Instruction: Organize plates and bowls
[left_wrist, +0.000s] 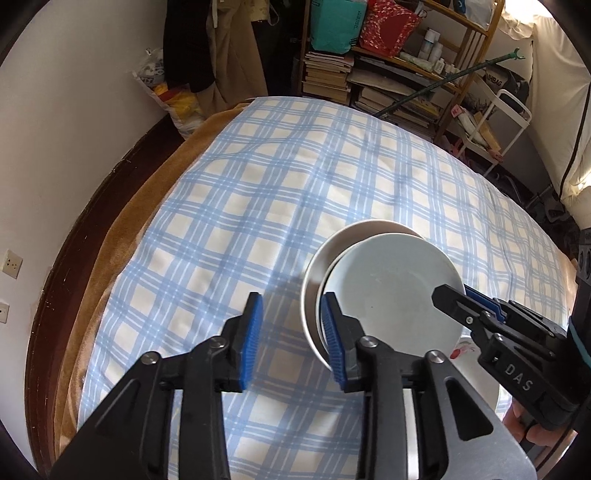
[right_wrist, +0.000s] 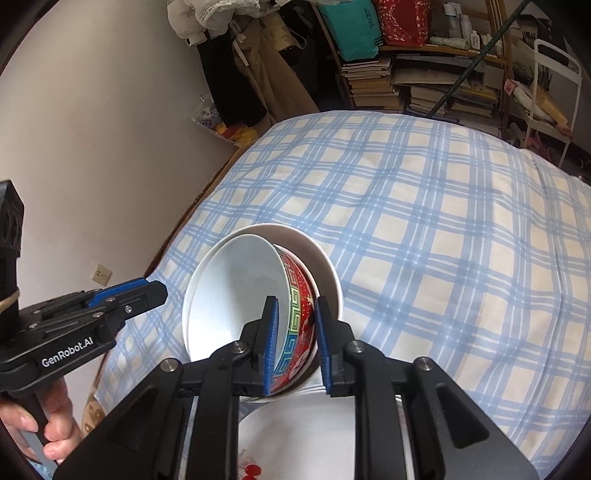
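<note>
On the blue-and-cream checked cloth (right_wrist: 424, 229), soft and rumpled over a bed, a glazed bowl (right_wrist: 240, 291) with a red patterned outside sits tilted inside a wider plain white bowl (right_wrist: 328, 273), the pair resting on a white plate (right_wrist: 306, 432), probably being nested to save room. The right gripper (right_wrist: 295, 343) straddles the red bowl's thin rim, its ribbed blue pads narrowly parted and seemingly not pinching. The left gripper (left_wrist: 291, 339) hangs beside the stack, moderately parted and empty.

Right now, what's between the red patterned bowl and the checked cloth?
A larger white bowl: the red patterned bowl sits tilted inside it, so it never meets the checked cloth. The right wrist view shows this.
</note>
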